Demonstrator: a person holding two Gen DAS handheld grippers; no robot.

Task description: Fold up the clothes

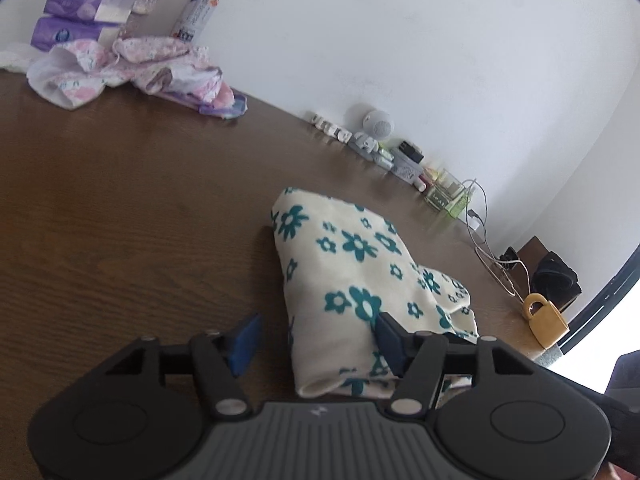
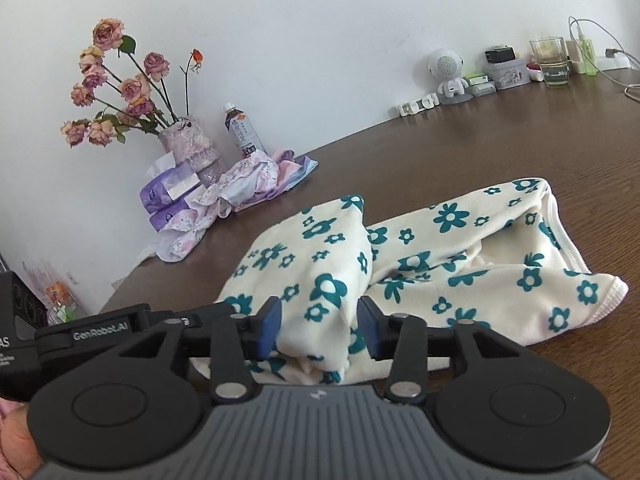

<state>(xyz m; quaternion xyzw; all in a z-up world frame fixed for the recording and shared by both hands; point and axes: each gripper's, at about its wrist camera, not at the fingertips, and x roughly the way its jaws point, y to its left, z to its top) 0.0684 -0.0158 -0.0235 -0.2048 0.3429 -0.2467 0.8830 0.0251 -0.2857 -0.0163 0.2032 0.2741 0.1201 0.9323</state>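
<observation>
The left gripper point(image 1: 316, 336) stands spread over the near end of the cream cloth with teal flowers point(image 1: 352, 280), one pad beside the fold, one on top, neither squeezing. The right gripper point(image 2: 318, 326) has a raised fold of that cloth between its pads; whether they pinch it I cannot tell. The cloth lies half-folded on the brown table point(image 2: 480, 140). Beyond it, a vase point(image 2: 190, 148) holds dried roses point(image 2: 120, 88); a glass point(image 2: 550, 60) holds water. The far clutter is too small to identify.

home: vase of roses point(image 2: 120, 92), tissue packs point(image 2: 168, 196)
</observation>
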